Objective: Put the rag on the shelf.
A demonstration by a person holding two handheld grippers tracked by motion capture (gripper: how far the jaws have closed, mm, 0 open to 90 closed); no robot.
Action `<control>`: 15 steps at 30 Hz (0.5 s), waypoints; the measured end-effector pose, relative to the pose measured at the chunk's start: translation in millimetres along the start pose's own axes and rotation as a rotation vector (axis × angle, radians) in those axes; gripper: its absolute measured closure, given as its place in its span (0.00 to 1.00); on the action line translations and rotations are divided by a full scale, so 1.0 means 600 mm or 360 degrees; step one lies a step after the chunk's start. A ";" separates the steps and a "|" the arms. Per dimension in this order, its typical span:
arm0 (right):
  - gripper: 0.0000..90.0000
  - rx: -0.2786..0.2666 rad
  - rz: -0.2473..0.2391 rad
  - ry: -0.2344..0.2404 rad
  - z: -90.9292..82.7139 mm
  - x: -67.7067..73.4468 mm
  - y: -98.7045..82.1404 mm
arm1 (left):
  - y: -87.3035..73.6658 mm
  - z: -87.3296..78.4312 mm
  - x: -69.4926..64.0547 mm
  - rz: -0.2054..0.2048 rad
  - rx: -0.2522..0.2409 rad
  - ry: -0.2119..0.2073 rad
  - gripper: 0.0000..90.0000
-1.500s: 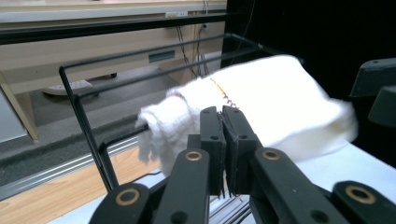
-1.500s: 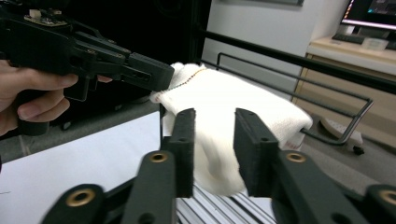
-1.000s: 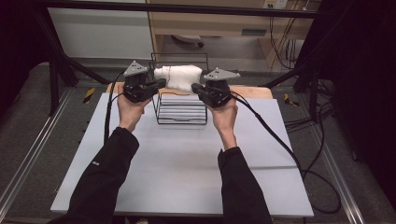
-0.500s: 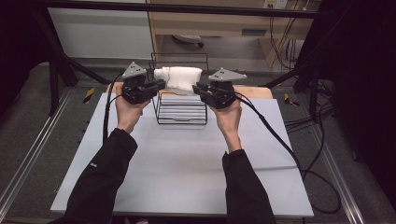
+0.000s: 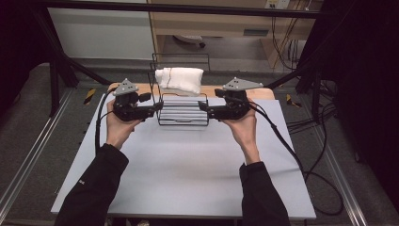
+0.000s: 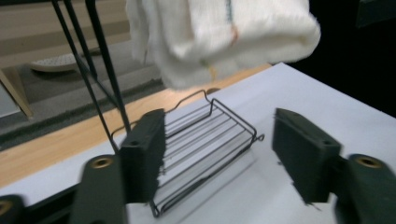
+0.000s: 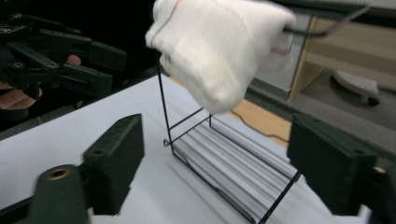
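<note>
- High view was where we saw a black wire rack standing at the far middle of the white table, with a folded white towel draped over its upper bar.
- We held the left gripper at the rack's left end and the right gripper at its right end, both pointing inward toward each other.
- Left gripper view showed us its two black jaws standing well apart, gripping nothing; the rack's low basket lay between and beyond them, the towel hanging above.
- Right gripper view likewise showed us jaws spread wide and empty, with the rack and towel ahead and the left gripper farther off at the upper left.
- We could not tell whether either gripper touched the wire.
</note>
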State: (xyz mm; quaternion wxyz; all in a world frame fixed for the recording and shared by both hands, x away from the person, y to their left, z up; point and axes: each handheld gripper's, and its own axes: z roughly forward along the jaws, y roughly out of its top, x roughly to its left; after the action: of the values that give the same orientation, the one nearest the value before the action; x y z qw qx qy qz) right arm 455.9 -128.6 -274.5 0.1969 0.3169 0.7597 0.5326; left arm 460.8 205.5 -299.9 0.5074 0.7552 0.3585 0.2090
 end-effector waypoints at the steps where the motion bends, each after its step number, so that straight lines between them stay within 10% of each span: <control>1: 0.16 0.0007 0.0003 0.0005 -0.001 -0.002 -0.004 | -0.009 -0.001 0.002 -0.0004 0.0010 0.0004 0.32; 15: 0.00 0.0085 0.0084 0.0032 -0.044 -0.027 -0.106 | -0.110 -0.026 0.004 -0.0006 0.0162 0.0009 0.06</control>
State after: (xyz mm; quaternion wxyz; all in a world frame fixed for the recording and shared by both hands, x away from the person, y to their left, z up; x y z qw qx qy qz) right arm 433.7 -172.3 -325.1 0.1667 0.3368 0.7668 0.5204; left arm 430.2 232.2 -354.3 0.4676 0.7788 0.3715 0.1917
